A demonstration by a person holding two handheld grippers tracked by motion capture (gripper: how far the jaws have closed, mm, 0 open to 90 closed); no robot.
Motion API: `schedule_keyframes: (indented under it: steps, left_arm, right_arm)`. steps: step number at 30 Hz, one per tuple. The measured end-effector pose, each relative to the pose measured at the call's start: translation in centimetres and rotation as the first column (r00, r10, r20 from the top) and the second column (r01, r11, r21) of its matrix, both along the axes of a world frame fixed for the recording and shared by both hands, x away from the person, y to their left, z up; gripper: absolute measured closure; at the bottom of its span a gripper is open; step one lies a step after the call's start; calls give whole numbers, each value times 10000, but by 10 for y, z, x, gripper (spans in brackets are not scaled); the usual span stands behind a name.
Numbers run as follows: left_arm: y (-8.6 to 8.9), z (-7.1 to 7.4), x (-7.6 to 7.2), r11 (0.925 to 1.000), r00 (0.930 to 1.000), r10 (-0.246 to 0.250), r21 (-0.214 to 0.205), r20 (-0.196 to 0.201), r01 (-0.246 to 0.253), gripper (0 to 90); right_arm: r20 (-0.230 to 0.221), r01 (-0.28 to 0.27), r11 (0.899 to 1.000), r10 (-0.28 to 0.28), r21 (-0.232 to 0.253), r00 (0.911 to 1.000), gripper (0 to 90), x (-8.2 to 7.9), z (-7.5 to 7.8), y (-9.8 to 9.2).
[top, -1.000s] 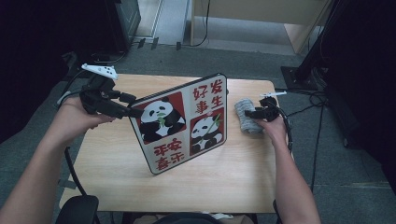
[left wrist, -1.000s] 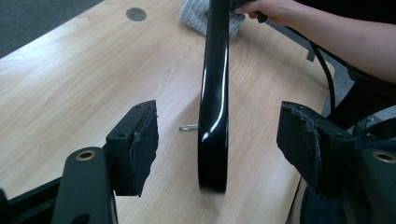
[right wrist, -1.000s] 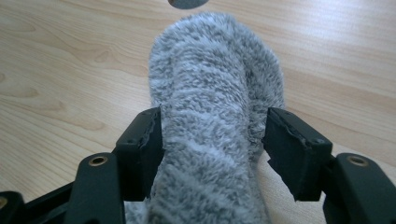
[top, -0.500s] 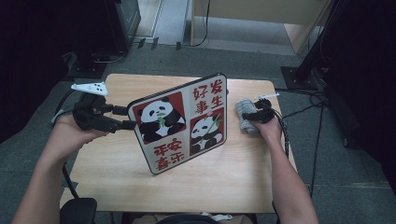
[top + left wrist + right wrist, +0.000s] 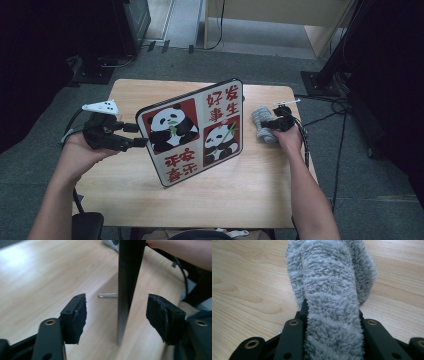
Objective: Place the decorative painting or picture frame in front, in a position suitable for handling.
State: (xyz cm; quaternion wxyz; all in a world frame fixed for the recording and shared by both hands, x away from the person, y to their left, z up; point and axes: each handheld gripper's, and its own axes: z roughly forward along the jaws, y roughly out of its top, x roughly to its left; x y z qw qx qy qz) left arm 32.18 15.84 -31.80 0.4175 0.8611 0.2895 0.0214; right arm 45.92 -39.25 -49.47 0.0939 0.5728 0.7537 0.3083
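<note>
Centrally in the high view, a panda board (image 5: 196,131) stands tilted upright on the wooden tabletop (image 5: 250,195), printed with 2 pandas on red squares and red characters. At middle left of that frame, the left hand-held gripper (image 5: 139,135) points toward the board's left edge. Its jaws stand apart and have just been closing a little. The left gripper view shows the board (image 5: 128,285) edge-on as a dark vertical slab between the 2 black pads, touched by neither, with its lower corner resting on the tabletop (image 5: 45,280). A thin wire prop (image 5: 107,295) shows low beside the slab, on its left.

At middle right of the high view, the right hand-held gripper (image 5: 274,123) sits on a grey fluffy cloth (image 5: 262,125) lying near the board's right edge. Its jaws have just been closing. In the right gripper view they are clamped on a fold of the cloth (image 5: 332,290), which bunches up between them and spreads onto the tabletop beyond.
</note>
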Motion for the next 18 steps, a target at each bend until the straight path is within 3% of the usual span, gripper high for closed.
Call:
schedule_keyframes:
  steps: [3, 9, 13, 16, 18]
  left_arm:
    - [-2, -5, 3, 9998, 9992, -48, -207, -406, 40, 352]
    - [-8, -17, 4, 9996, 9975, -184, -237, -680, 168, 362]
    - [-9, -22, 6, 9990, 9957, 38, -440, -925, -79, 376]
    - [-7, -25, 8, 9966, 9949, 45, -809, -1011, -128, 396]
    - [-8, -28, 9, 9966, 9939, -48, -824, -1098, -43, 401]
  right_arm:
    - [-158, 46, 9999, -43, 159, 9999, 685, 0, 2, -1]
    - [-211, -247, 9997, 247, 6, 9995, 686, -2, 7, 2]
    - [-7, -511, 9986, 511, -98, 9987, 686, -5, 15, 4]
    - [-127, -651, 9978, 650, -77, 9978, 684, -7, 25, 5]
    - [62, -829, 9965, 830, -96, 9965, 684, -10, 33, 7]
